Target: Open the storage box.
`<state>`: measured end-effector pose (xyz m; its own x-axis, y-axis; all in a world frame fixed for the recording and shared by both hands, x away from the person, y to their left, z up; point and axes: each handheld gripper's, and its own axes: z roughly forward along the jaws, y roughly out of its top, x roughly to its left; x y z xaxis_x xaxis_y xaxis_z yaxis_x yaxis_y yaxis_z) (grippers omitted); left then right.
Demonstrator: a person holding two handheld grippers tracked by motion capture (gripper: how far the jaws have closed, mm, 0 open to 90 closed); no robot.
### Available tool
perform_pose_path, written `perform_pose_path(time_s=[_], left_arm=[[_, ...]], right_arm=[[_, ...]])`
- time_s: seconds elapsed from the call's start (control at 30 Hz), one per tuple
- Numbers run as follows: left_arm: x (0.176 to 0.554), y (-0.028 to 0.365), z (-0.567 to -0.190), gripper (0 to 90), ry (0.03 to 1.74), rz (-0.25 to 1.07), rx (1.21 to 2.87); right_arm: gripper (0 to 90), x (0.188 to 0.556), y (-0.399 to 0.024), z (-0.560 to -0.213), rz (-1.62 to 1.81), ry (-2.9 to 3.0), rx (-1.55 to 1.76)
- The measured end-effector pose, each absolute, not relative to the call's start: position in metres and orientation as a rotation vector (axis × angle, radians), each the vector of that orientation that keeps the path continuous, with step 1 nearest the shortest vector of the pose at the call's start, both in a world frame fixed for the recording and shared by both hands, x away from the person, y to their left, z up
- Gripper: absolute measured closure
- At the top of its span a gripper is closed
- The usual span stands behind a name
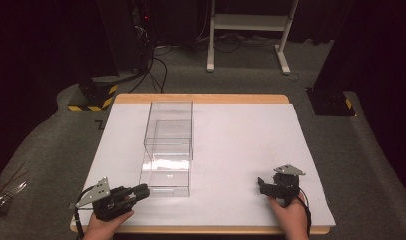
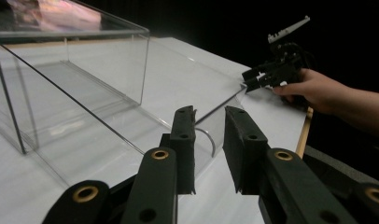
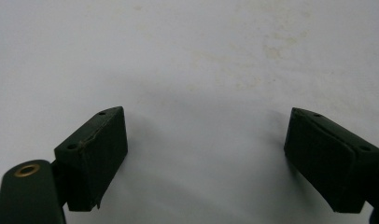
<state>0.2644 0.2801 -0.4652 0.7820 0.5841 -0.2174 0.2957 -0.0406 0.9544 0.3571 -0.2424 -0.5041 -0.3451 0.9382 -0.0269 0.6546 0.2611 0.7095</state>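
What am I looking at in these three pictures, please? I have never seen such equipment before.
A person sits at a table covered in white and holds a two-jaw gripper in each hand. The high view looks down from above; the other two cameras ride on the grippers. On the table stands a clear plastic box with a drawer pulled out. The left gripper has its jaws a little apart at the drawer's front edge, gripping nothing. The right gripper rests open over the bare surface, holding nothing.

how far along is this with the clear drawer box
Done: the clear drawer already stands pulled out of its clear box toward the person. In hand: the left gripper sits at the drawer's front with a gap between its fingers, gripping nothing. The right gripper rests open over the white table. What's left isn't clear.
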Motion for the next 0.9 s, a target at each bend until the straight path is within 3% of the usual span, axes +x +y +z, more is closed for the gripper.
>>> perform_pose_path(time_s=[0.47,0.9], left_arm=[[0.263,0.298,-0.453,60.0,0.77,0.421,1.547],[0.269,0.323,-0.456,50.5,0.94,0.543,1.473]], right_arm=[[13.3,0.357,-0.242,-0.504,0.847,2.091,1.439],[13.3,0.357,-0.242,-0.504,0.848,2.091,1.439]])
